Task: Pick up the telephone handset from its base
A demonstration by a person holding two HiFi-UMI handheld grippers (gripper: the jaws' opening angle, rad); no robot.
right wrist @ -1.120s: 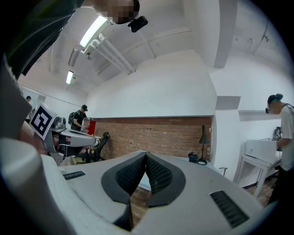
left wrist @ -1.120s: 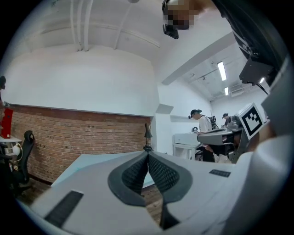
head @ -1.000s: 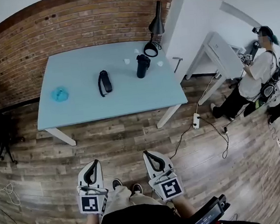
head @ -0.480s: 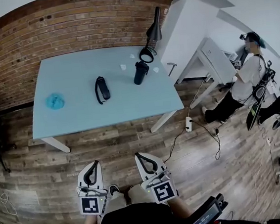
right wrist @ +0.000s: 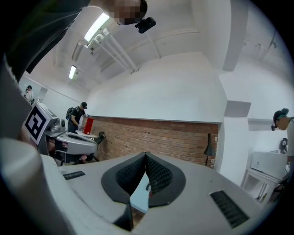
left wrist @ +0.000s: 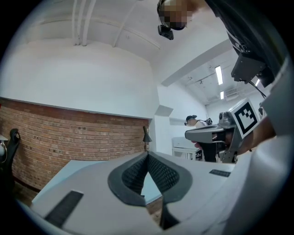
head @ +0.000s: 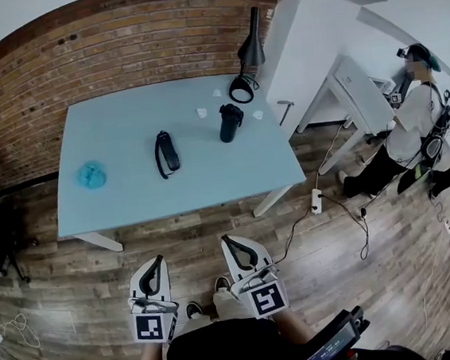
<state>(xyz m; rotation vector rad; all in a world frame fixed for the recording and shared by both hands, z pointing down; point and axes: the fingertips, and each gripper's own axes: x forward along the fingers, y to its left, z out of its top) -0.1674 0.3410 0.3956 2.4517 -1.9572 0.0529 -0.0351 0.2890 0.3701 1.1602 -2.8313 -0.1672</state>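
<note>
The black telephone handset [head: 166,152] lies on the pale blue table [head: 132,205], left of its middle; from this far off I cannot tell it apart from its base. Both grippers hover over the wooden floor, well short of the table's front edge. My left gripper [head: 155,261] is shut with nothing in it, and its jaws meet at the tips in the left gripper view [left wrist: 147,153]. My right gripper [head: 228,239] is likewise shut and empty [right wrist: 146,153]. Both point level toward the table.
On the table stand a black bottle [head: 230,123], a black desk lamp [head: 248,53] at the back right, a blue object [head: 91,175] at the left and small white bits. A power strip with cables [head: 317,200] lies on the floor. A person [head: 411,128] stands by a white desk at right.
The table has come closer in the head view, its front edge now lower in the picture. Both grippers have travelled toward it, still shut, side by side.
</note>
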